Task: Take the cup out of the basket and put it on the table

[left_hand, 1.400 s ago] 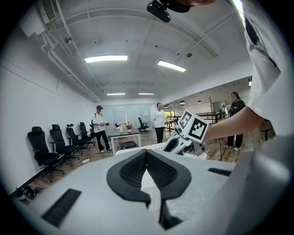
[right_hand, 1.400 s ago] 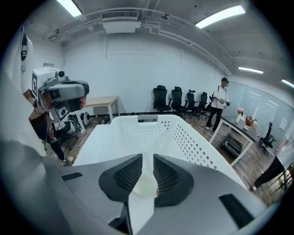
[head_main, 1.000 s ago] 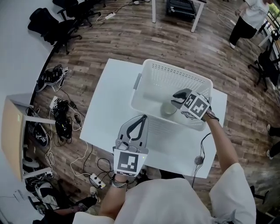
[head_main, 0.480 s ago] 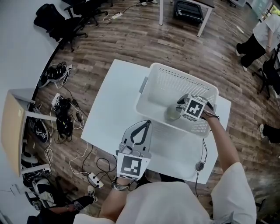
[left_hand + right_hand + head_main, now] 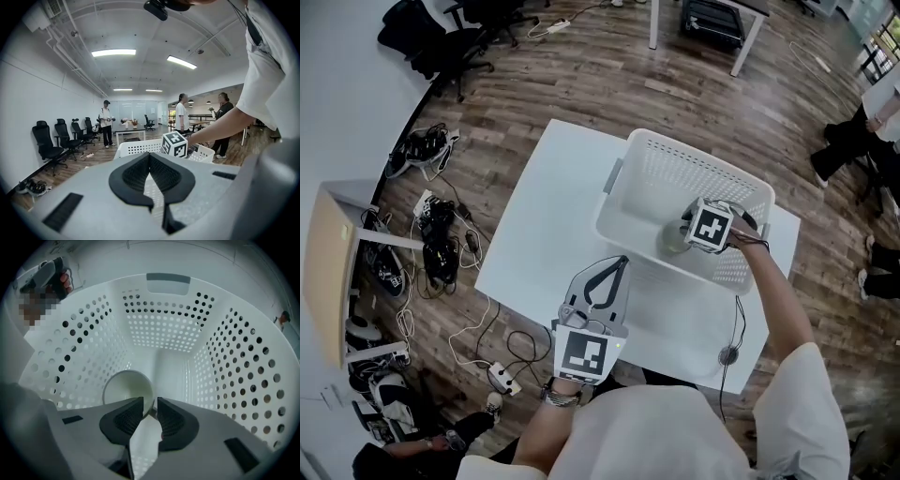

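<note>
A white perforated basket (image 5: pixel 661 159) stands on the white table (image 5: pixel 539 234). The pale cup (image 5: pixel 671 241) lies on its side on the basket floor. My right gripper (image 5: pixel 686 231) reaches down into the basket, its marker cube above the cup. In the right gripper view the cup (image 5: pixel 127 386) shows its open mouth, and the right gripper (image 5: pixel 150 407) is shut on the cup's rim wall. My left gripper (image 5: pixel 619 265) hovers shut at the table's near edge, short of the basket, with nothing in it. In the left gripper view the left gripper (image 5: pixel 150 155) points at the basket (image 5: pixel 137 147).
A black cable with a round puck (image 5: pixel 727 355) lies on the table's near right. Cables and shoes (image 5: pixel 436 239) litter the wooden floor at the left, beside a wooden shelf (image 5: pixel 323 272). Office chairs (image 5: pixel 54 140) and several people (image 5: pixel 107 123) stand farther off.
My right gripper has sunk deeper into the basket and gone from open to shut on the cup's rim. The left gripper has stayed put.
</note>
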Motion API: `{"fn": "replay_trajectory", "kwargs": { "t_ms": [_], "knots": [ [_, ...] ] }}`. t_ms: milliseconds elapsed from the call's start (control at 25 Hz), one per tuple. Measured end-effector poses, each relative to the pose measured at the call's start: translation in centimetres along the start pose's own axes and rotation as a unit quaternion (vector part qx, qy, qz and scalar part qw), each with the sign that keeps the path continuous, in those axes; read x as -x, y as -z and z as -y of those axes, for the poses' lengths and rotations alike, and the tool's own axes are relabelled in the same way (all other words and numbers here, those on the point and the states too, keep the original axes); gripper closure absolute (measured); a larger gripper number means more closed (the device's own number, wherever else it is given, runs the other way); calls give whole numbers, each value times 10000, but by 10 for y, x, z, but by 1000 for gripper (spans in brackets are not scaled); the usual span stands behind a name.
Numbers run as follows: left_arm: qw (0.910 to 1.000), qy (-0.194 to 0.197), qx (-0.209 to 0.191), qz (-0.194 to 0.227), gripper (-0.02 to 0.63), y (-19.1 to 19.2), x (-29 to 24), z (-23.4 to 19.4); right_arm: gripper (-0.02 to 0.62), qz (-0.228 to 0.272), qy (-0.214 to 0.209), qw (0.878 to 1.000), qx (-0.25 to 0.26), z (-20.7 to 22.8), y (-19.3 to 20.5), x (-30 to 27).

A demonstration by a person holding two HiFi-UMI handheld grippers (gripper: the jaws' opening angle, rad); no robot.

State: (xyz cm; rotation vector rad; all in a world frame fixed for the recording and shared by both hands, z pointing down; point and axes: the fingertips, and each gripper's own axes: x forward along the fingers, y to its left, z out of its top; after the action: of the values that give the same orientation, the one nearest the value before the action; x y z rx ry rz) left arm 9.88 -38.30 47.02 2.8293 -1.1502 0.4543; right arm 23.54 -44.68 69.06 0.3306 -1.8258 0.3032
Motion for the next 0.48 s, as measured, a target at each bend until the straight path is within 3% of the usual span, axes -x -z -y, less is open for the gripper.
{"fn": "replay_trajectory", "kwargs": {
  "t_ms": [200, 480],
  "knots": [
    [10000, 3, 20, -31, 603, 0, 1, -1, 506, -281, 120, 9992, 255, 0, -1, -11],
    [10000, -52, 41, -30, 603, 5, 7, -4, 545, -282, 224, 9991, 240, 3, -1, -18]
  ]
}}
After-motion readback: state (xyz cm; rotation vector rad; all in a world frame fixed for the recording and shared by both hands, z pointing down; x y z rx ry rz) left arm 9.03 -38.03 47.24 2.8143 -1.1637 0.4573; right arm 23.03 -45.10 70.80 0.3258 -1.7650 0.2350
